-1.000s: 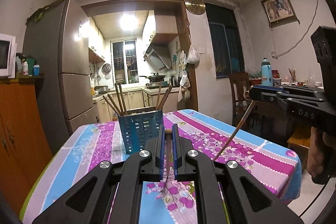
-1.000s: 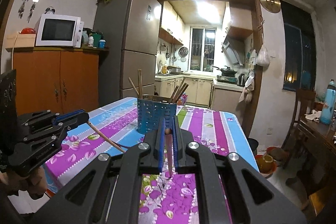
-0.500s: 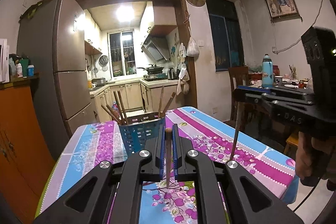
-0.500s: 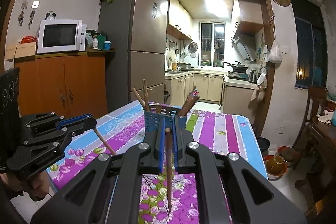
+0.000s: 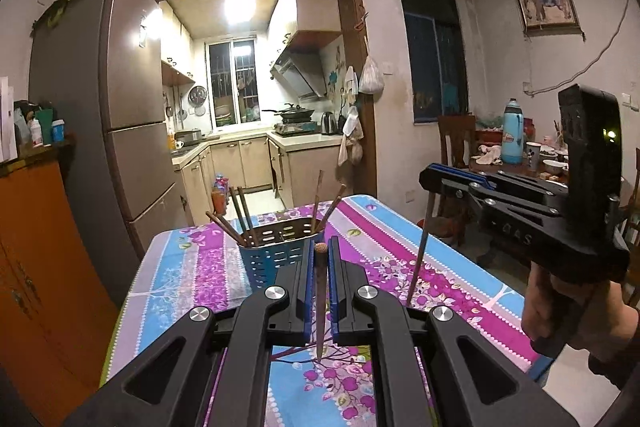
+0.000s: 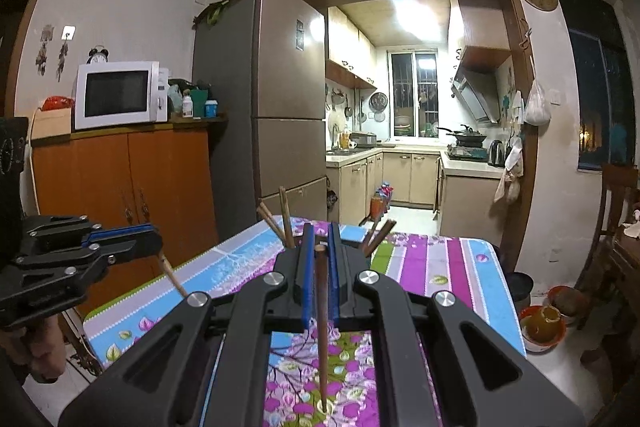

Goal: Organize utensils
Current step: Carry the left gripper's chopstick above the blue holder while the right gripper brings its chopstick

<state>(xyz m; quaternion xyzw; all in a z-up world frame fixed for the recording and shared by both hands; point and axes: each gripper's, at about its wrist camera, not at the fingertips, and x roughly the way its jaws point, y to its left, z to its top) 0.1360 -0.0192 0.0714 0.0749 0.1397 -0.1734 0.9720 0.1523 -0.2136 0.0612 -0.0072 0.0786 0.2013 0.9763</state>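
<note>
A blue perforated utensil holder (image 5: 276, 257) stands on the floral tablecloth with several brown chopsticks in it; in the right wrist view only its chopsticks (image 6: 286, 215) show behind my fingers. My left gripper (image 5: 319, 251) is shut on a brown chopstick (image 5: 320, 303) that hangs tip down, just in front of the holder. My right gripper (image 6: 319, 251) is shut on another chopstick (image 6: 321, 323), also tip down. Each gripper shows in the other's view: the right one (image 5: 430, 183) with its chopstick (image 5: 418, 255), the left one (image 6: 154, 245) at the left.
The table (image 5: 452, 267) has its far edge toward a kitchen doorway. A fridge (image 6: 280, 115) and an orange cabinet (image 6: 120, 187) with a microwave stand to the left. A chair (image 5: 456, 147) and a cluttered side table are to the right.
Both grippers rose and turned their chopsticks from slanted to nearly vertical, tips down. The holder now sits lower and closer under the fingers in both views.
</note>
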